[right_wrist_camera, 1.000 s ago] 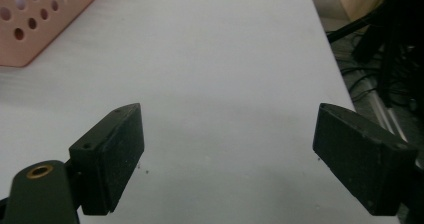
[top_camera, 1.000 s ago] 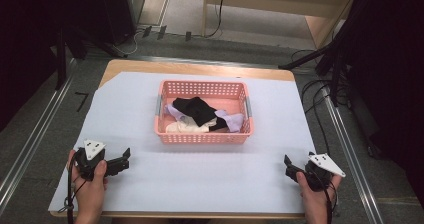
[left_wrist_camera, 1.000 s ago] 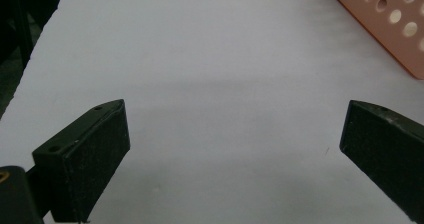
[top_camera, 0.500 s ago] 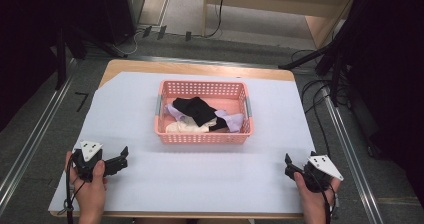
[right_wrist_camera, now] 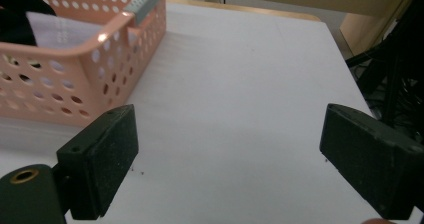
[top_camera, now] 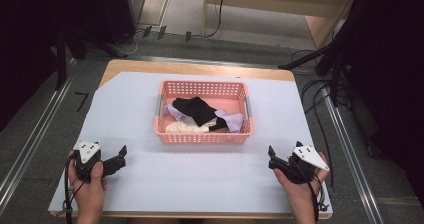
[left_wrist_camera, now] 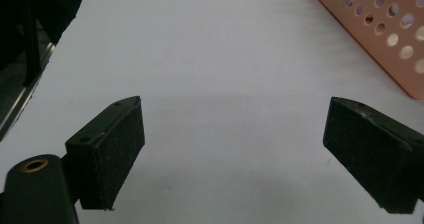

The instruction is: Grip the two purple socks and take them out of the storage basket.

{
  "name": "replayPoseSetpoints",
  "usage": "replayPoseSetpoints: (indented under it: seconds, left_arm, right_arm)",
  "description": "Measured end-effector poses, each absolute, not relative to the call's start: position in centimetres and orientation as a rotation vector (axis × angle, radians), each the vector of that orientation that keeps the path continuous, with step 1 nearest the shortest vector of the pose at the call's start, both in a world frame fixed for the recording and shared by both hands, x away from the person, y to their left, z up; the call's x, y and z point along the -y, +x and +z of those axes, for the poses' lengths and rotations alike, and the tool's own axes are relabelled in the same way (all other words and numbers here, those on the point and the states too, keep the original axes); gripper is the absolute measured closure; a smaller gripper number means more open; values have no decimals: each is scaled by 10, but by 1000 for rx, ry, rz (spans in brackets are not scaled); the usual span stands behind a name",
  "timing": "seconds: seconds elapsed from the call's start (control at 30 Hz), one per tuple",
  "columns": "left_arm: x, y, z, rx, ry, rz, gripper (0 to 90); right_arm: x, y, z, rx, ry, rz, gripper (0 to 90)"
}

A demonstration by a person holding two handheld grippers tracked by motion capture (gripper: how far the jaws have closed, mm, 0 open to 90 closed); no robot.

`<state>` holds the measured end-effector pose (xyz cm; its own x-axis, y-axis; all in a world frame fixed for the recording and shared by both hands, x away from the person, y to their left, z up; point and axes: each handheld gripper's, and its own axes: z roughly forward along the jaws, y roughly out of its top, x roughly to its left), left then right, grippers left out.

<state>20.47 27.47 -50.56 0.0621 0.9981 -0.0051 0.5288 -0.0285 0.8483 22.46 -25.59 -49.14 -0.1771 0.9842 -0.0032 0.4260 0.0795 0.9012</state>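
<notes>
Resting at the near corners of the white-covered bench (top_camera: 125,109), the left claw (top_camera: 117,160) and right claw (top_camera: 274,160) flank the pink perforated plastic basket (top_camera: 202,137) of mixed garments (top_camera: 197,114), roughly equally near.

Left gripper view: jaws spread wide, empty; basket (left_wrist_camera: 385,34) lies ahead-right.

Right gripper view: jaws released; basket (right_wrist_camera: 75,79) ahead-left, just beside.

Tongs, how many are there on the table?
2. The left tongs sit near the table's front left corner, the right tongs near its front right, either side of the pink basket. Both are open.
</notes>
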Motion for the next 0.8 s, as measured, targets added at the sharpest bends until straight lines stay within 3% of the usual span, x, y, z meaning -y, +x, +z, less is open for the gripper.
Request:
replayPoseSetpoints:
  seconds: [0.17, 0.3, 0.8]
  left_arm:
    - [-275, 205, -506, -1550, 1645, 846, 111]
    - [-277, 207, -506, -1529, 1663, 786, 0]
    - [-279, 208, -506, -1524, 1667, 745, 0]
  right_arm:
    - [243, 232, -483, -1677, 1402, 1099, 115]
    - [234, 238, -473, -1673, 1393, 1125, 136]
    - [201, 255, -462, -1734, 1348, 1178, 151]
